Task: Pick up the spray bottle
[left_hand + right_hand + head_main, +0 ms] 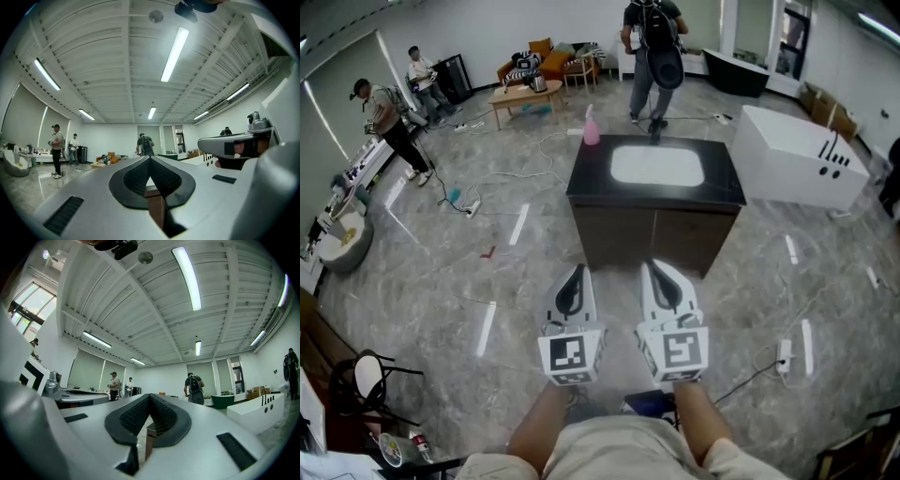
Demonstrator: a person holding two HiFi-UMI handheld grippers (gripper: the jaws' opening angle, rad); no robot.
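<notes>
two closed tools (575, 270) (655, 266) facing spray bottle (591, 127)

head view: on the person's head, faces forward and steeply down; left gripper (575, 274) and right gripper (659, 270) close at bottom centre, dark cabinet (652, 230) farther ahead.
left gripper view: rides on the left gripper, looks level along its own jaws, wide-angle; ceiling (140, 70) fills the upper half; right gripper at right edge.
right gripper view: rides on the right gripper, level along its jaws; left gripper at left edge.
shared by all three: cabinet, person with backpack (654, 42) beyond it.
shared by head and right gripper views: white bathtub (797, 155).
</notes>
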